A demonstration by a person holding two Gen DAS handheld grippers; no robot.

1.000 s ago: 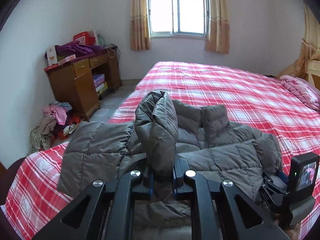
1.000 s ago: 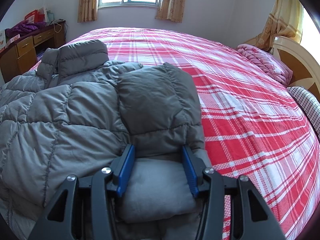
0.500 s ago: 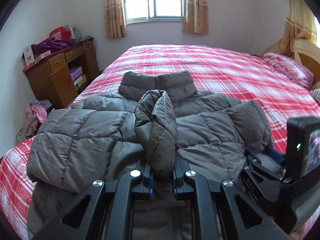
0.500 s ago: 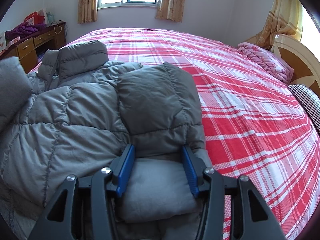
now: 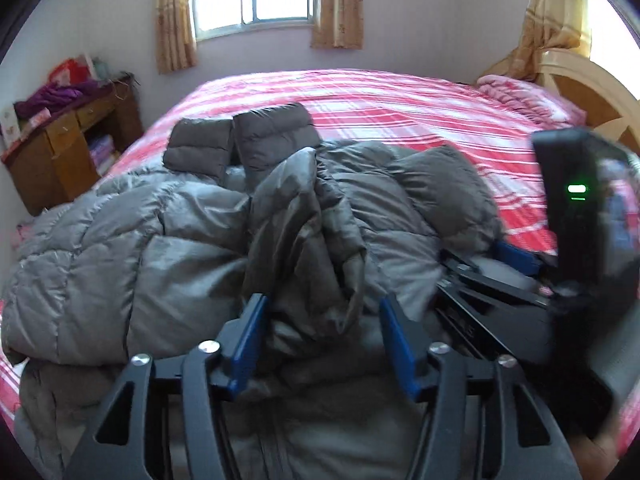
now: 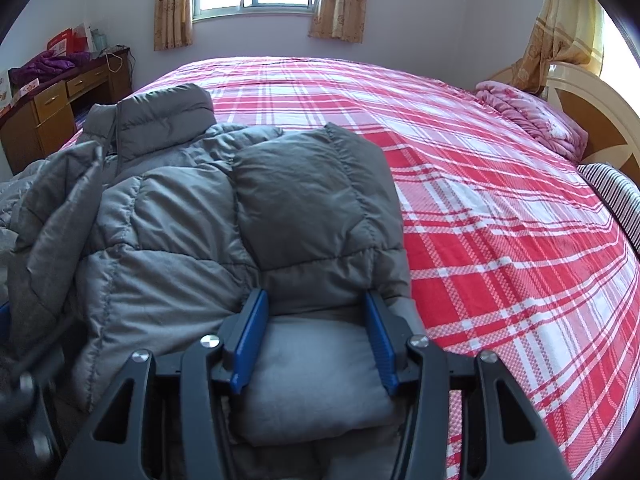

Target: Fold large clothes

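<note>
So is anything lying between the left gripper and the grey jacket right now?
Nothing visible. The left gripper has just been opening, and a bunched fold of the grey jacket sits loose between its blue pads. The right gripper rests on the jacket off to the side.

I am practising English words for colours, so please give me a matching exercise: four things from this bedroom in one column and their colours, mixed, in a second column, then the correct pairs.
Things:
1. puffer jacket
2. bedsheet
3. curtains
4. gripper pads

Colours:
a. blue
b. tan
c. grey
d. red and white plaid

Pairs: 1-c, 2-d, 3-b, 4-a
</note>
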